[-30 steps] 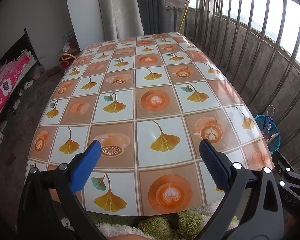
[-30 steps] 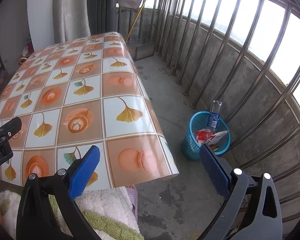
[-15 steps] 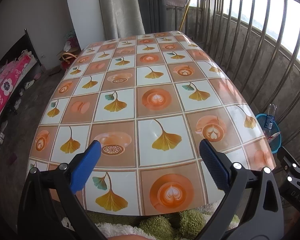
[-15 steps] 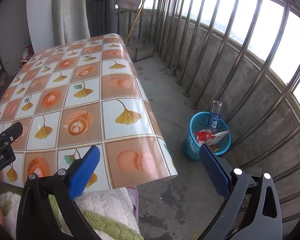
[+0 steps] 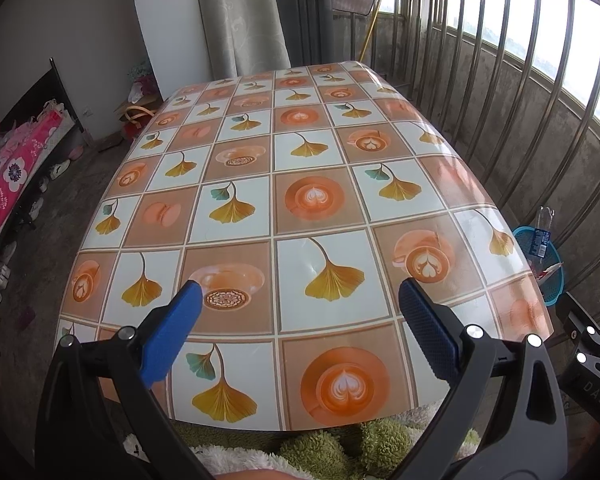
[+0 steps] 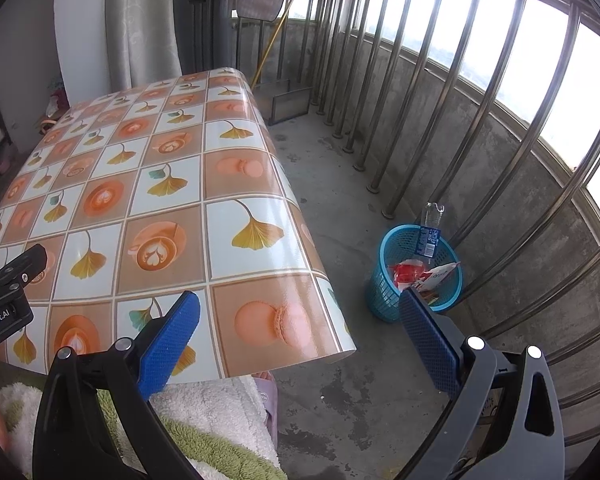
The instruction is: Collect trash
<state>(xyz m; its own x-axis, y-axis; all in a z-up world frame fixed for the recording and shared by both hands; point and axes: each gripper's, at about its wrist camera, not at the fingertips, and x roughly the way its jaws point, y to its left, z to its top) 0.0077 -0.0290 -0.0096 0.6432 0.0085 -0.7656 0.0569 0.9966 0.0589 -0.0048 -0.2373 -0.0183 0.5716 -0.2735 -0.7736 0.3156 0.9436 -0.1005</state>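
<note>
The left gripper point(image 5: 300, 328) sits low in the frame, spread wide and grasping nothing. Its two fingers carry blue pads point(image 5: 172, 334) with a fine cross-hatched grip texture, set on matte black plastic arms with round silver pins. The right gripper point(image 6: 298, 330) is built the same way and is likewise spread apart with nothing between its pads.

The table point(image 5: 236, 184) fills the centre of the left wrist view. It is covered in a glossy, slick oilcloth printed in a grid of square tiles: pale squares with yellow ginkgo leaves alternate with tan squares showing orange latte cups and macarons. Glare runs along its right edge.

At centre right of the right wrist view, one round blue plastic basket point(image 6: 384, 280) with latticed mesh walls stands on the rough, stained concrete floor point(image 6: 340, 380), near the table's right edge. Inside lies the trash: one clear plastic bottle point(image 6: 430, 232) with a blue label, standing upright against the rim, one crumpled red wrapper point(image 6: 408, 272), and one white and red packet point(image 6: 440, 274). Behind the basket, smooth round steel railing bars point(image 6: 460, 88) rise from a grey concrete kerb.

A fluffy white and green towel point(image 6: 220, 408) lies along the lower edge.
</note>
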